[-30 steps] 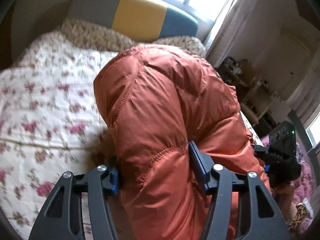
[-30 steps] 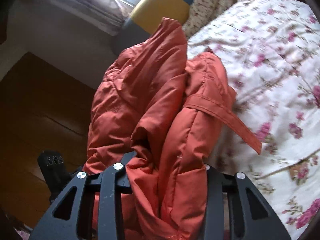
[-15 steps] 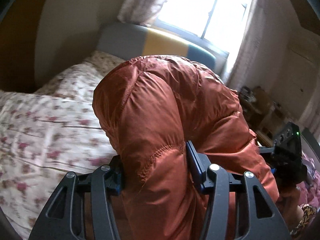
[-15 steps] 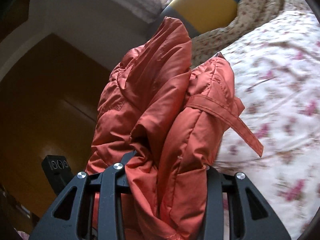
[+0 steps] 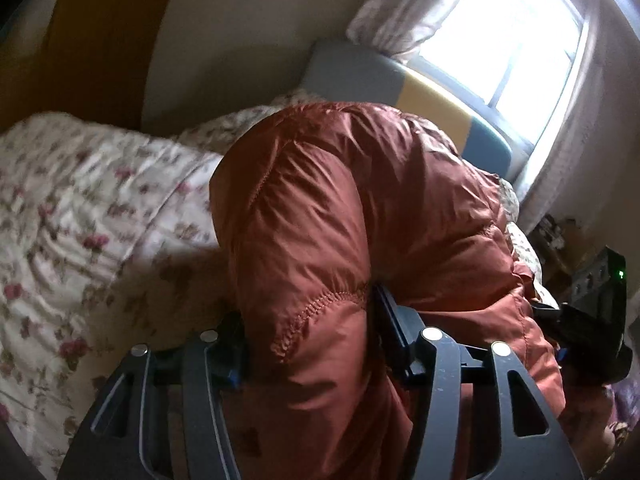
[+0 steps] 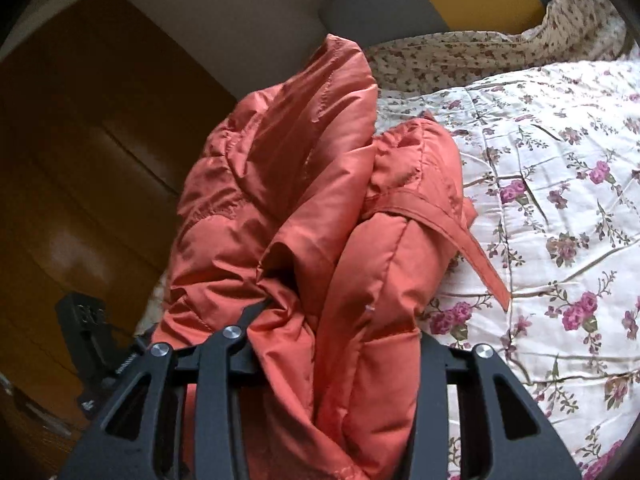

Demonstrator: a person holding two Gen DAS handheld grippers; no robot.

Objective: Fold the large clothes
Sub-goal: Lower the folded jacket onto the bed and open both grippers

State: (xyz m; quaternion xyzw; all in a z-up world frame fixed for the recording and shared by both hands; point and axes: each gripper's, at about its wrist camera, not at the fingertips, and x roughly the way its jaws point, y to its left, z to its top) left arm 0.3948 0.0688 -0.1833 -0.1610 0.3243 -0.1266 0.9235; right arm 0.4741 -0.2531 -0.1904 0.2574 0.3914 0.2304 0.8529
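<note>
Your left tool (image 5: 308, 328) is clamped on a puffy fold of the orange jacket (image 5: 360, 216), and your right tool (image 6: 336, 344) is clamped on another bunched part of it (image 6: 304, 208). The jacket hangs lifted between them, above the floral quilt (image 6: 560, 200) on the bed; beyond it stands the grey-and-yellow headboard (image 5: 424, 92) under the window (image 5: 516, 36)

The right gripper (image 6: 320, 344) clamps a thick bunch of an orange puffer jacket (image 6: 288, 208), its two fingers pressed against either side of the padded folds. A loose orange strap (image 6: 460, 236) hangs off the jacket's right fold over the floral quilt (image 6: 560, 208). The left gripper (image 6: 90, 340) shows at lower left, before a brown wooden wardrobe (image 6: 80, 140).
</note>
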